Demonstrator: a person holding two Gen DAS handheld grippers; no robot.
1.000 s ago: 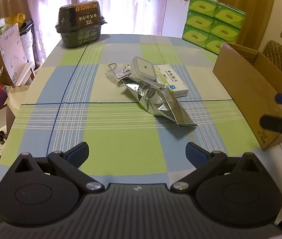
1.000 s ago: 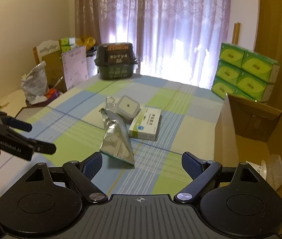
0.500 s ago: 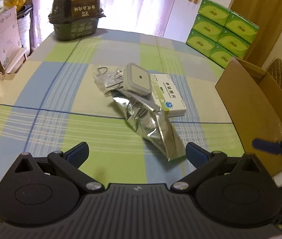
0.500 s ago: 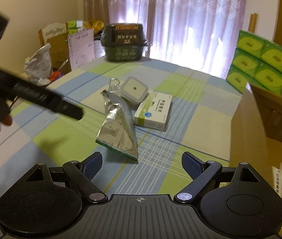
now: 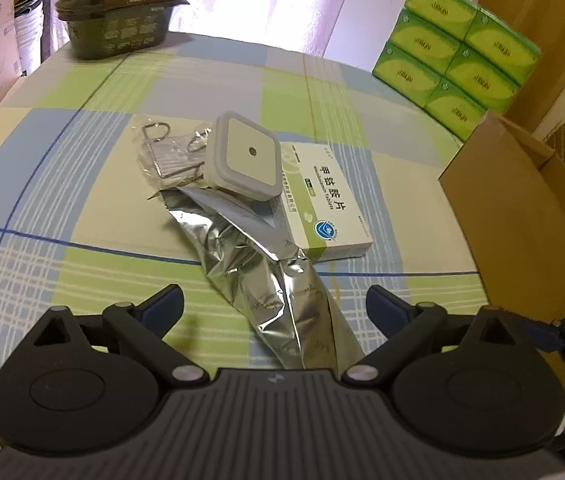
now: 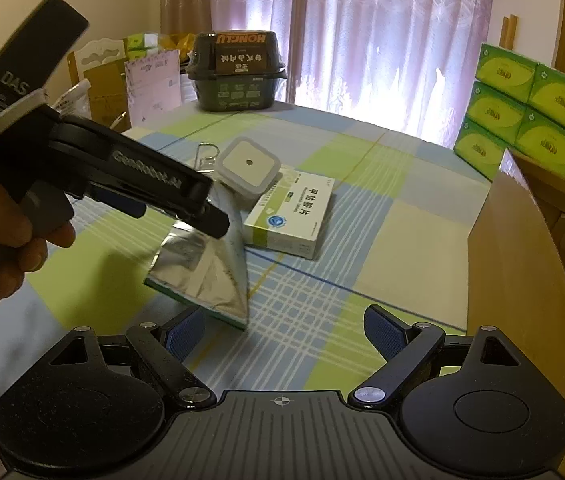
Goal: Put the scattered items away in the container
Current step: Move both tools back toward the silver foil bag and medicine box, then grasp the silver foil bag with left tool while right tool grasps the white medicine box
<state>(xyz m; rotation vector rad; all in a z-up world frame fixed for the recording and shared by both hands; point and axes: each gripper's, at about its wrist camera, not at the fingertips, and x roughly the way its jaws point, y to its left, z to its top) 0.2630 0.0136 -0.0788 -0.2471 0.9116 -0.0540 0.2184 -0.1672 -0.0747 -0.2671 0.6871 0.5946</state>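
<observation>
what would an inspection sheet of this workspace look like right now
surface: table under a green, blue and cream checked cloth.
job's things: silver foil pouch, medicine box, square grey and white device resting partly on the box, clear bag of metal clips; all outside the cardboard box.
clutter: dark packaged tub at the far edge.
grippers: left hand-held gripper open over the pouch; right hand-held gripper open, empty.
cables: nothing seen.
surroundings: curtains, stacked green tissue packs.

Backlit sheer curtains [image 6: 362,28] glow behind the checked tablecloth [image 5: 82,168]; yellowish wall [image 6: 82,0] left.
</observation>
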